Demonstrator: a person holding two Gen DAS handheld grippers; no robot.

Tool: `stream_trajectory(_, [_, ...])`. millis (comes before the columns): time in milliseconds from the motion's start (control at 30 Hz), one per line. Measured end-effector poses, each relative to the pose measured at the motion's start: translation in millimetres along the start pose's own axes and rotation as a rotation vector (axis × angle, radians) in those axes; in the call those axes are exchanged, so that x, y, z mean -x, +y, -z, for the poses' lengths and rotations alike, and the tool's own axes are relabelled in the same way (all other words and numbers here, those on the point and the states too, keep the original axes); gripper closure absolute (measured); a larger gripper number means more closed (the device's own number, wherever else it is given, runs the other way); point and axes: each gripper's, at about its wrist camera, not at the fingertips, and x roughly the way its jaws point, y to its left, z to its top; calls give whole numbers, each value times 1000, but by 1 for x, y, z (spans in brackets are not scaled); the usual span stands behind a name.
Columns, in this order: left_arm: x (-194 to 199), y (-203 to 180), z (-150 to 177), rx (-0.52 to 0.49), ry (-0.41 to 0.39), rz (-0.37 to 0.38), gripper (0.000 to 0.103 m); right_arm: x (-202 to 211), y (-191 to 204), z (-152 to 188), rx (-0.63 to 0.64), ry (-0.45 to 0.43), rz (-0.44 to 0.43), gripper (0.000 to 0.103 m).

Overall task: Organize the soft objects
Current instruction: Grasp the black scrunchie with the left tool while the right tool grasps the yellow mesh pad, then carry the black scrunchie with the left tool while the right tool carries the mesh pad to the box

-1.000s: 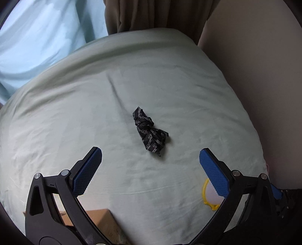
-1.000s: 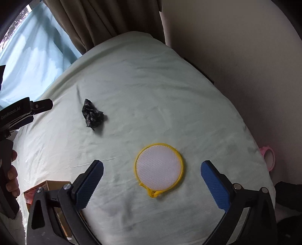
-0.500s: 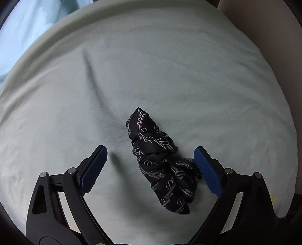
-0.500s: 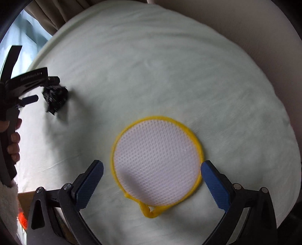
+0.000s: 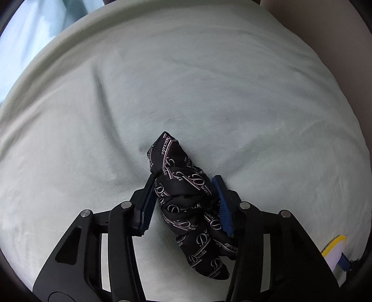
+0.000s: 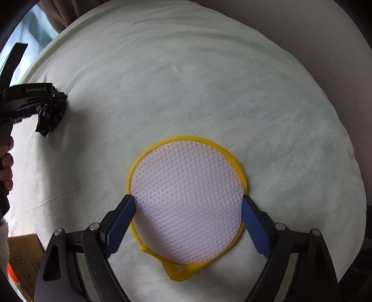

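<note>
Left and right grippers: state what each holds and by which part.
The left gripper is shut on the black printed cloth, pinching its bunched middle. The right gripper straddles the round mesh pad at its yellow rim, touching its sides, not yet clamped.

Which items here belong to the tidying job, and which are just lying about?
Job: black scarf, clamped in the left gripper; yellow-rimmed mesh pad, between the right gripper fingers.
Lying about: cardboard box, curtain, bed sheet.

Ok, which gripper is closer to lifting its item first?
Left, probably. The left gripper has its fingers pinched on the black scarf; the right gripper only brackets the mesh pad, not visibly squeezing it.
</note>
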Motion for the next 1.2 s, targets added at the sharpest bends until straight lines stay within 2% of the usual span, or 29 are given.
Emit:
stream_trajectory(67, [3, -1, 1, -3, 1, -2, 66, 4, 0, 1, 11, -5, -4, 28])
stream_trajectory(133, [6, -2, -5, 7, 6, 0, 69, 8, 3, 2, 22, -12, -9, 44])
stream_trajectory(233, [12, -3, -2, 10, 15, 3, 70, 16, 3, 6, 33, -21, -28, 61])
stream_trajectory(300, [19, -4, 3, 14, 18, 11, 70, 22, 0, 8, 32, -21, -45, 65])
stream_trajectory(533, [72, -18, 27, 7, 0, 33, 70, 82, -6, 9, 58, -88, -61, 66])
stream_trajectory(867, [213, -24, 64, 68, -138, 59, 70, 191, -10, 21, 117, -241, -98, 66])
stream_trajectory(1067, [297, -20, 101, 120, -219, 52, 70, 262, 9, 24, 193, -340, -129, 66])
stream_trajectory(1200, [347, 0, 127, 171, -284, 51, 70, 299, 35, 33, 254, -402, -155, 66])
